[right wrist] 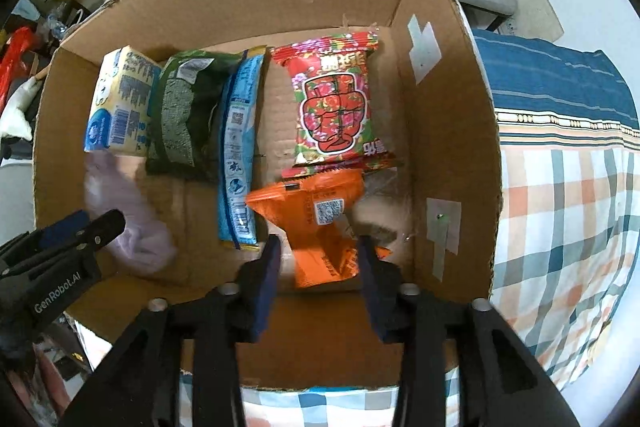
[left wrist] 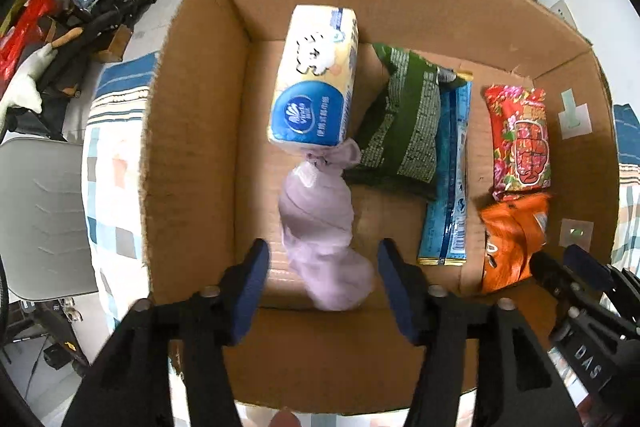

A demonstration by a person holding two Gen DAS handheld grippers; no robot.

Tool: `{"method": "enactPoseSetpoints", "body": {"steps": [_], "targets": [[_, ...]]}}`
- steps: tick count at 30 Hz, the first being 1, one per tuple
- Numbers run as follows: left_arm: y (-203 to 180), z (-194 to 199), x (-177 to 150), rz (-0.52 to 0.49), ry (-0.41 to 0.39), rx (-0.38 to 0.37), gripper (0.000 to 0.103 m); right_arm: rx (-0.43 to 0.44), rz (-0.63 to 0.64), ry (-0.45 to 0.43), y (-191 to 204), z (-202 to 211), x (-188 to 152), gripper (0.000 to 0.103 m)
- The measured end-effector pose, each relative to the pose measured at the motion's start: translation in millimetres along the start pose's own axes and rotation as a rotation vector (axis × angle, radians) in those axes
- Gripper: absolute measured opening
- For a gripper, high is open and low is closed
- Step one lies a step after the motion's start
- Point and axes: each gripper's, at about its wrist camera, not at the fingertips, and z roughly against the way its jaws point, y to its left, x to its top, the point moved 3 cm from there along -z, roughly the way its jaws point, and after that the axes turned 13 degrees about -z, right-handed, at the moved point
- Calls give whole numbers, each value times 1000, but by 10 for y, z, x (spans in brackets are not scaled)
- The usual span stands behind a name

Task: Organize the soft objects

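Left gripper (left wrist: 320, 291) jaws apart, straddling the lilac bundle (left wrist: 320, 227), whose long axis runs away toward the tissue pack (left wrist: 312, 83). Right gripper (right wrist: 320, 267) jaws apart around the orange packet (right wrist: 320, 227) at the box (right wrist: 452, 147) near-right corner.

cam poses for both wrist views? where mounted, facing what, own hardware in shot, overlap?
Left wrist: on the left tongs, looking down into the cardboard box at the lilac bundle; right tongs at the right edge.
Right wrist: on the right tongs, looking down at the orange packet; left tongs at the left edge.
Shared: box, tissue pack, green bag, red packet.
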Motion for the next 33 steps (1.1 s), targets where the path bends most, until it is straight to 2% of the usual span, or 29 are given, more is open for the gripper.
{"method": "enactPoseSetpoints", "body": {"steps": [2,4,6,9,16,21,29,33], "targets": [[-5,74,-18,3,-21,-3,70,0,12,-4,20,28,-20,62],[-11,129,-46,-1,-29,5,86,1,24,-10,40,65,-44,72],[-18,199,-84,-11,-38,17,89,0,36,-15,61,103,-71,86],[-36,326,-92,-12,-62,30,97,8,42,-23,62,166,-105,94],[63,583,-210,-10,-138,42,98,12,44,-69,13,406,-193,97],[23,997,-414,-15,-238,85,98,31,33,-119,-81,687,-294,97],[-130,1872,-936,-4,-419,133,98,80,48,-315,-265,1588,-779,97],[-166,2250,-1231,8,-479,145,98,111,48,-397,-377,2054,-1062,97]]}}
